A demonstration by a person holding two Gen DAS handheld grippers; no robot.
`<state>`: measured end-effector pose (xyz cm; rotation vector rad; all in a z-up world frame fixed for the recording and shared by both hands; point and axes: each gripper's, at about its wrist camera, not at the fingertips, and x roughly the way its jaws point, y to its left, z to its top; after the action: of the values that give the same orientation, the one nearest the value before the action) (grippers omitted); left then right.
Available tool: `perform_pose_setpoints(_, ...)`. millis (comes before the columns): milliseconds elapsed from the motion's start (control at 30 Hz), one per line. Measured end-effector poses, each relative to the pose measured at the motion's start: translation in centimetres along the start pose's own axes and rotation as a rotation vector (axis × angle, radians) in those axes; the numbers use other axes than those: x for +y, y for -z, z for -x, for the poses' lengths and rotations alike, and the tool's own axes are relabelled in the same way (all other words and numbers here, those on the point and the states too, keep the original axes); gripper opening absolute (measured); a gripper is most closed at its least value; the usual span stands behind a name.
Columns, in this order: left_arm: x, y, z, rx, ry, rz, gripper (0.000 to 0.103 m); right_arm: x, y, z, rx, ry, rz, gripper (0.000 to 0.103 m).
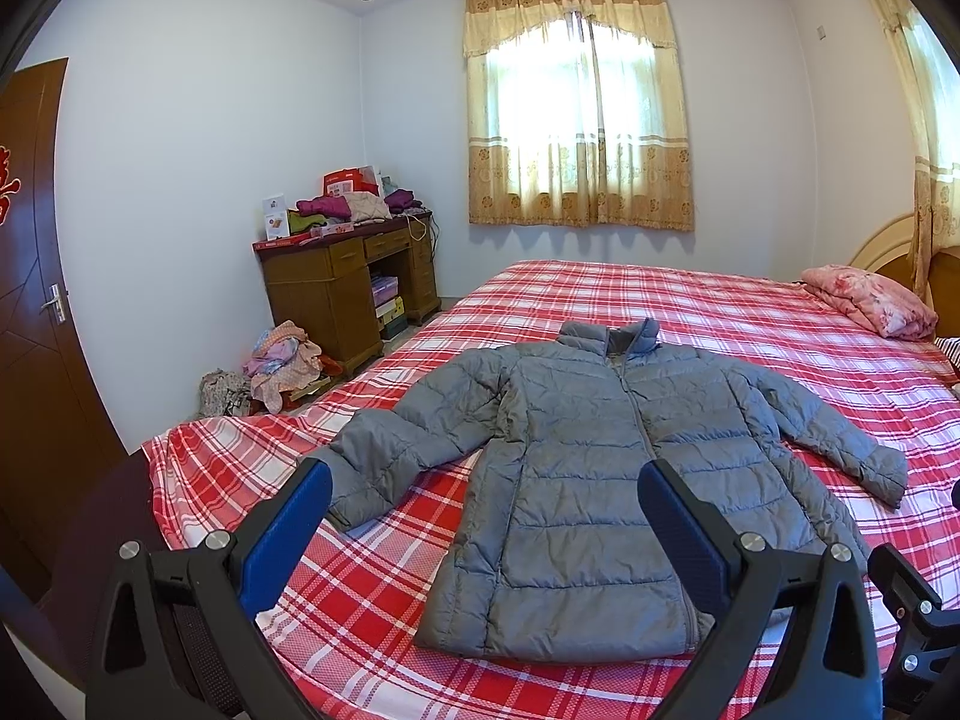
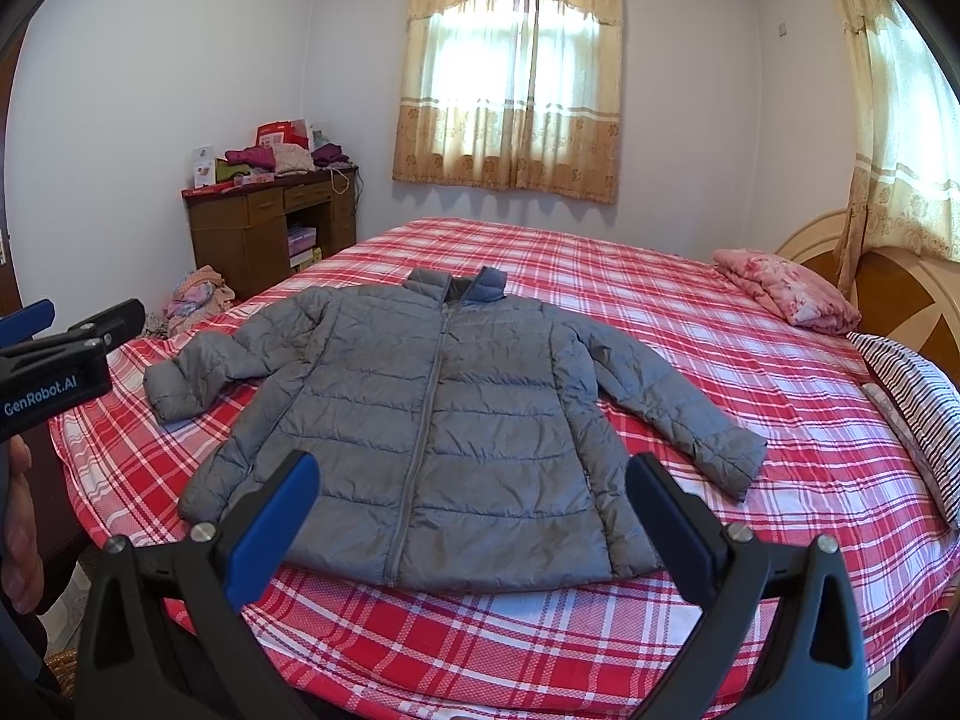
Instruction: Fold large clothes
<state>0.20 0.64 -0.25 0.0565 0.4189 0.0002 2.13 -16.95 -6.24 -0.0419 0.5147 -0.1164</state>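
Nearest in each view is a claw with blue-padded fingers spread wide, pinching nothing: the left claw point(image 1: 483, 516) and the right claw point(image 2: 471, 510) both hang above the near hem of a grey puffer jacket point(image 2: 432, 420).

The jacket lies flat and face up on a bed point(image 2: 690, 324) with a red plaid sheet, zipped, collar at the far end, and both sleeves angled out and down from the body.

Likely risks: the quilted shell looks slippery and puffy, so a shallow pinch could slide off. Lifting one layer only might drag the jacket across the sheet or let trapped air spring a fold open.

Only the right view shows a striped pillow point(image 2: 912, 408) right of the jacket, and the person's hand point(image 2: 18, 516). Only the left view shows a brown door point(image 1: 36, 300) far left of the jacket.
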Motion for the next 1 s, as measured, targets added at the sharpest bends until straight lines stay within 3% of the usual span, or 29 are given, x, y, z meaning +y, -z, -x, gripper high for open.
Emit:
perform_pose_setpoints(633,-0.5,0.9,-1.9,0.035,0.01,-0.036,0.102,-0.8,0.3,-1.3,0.013,-0.019,-0.006,0.103)
perform_pose_setpoints(800,-1.1,2.4,-6.5,0.101,0.002,-0.077,0.102,-5.3,1.2,-5.2,0.07,-0.003,-0.088,0.103)
perform_pose_setpoints(1000,-1.5,3.0,-13.4,0.198,-0.009,-0.111,0.102,-14.1,2.8,-11.6,0.168,0.117,-0.241,0.103)
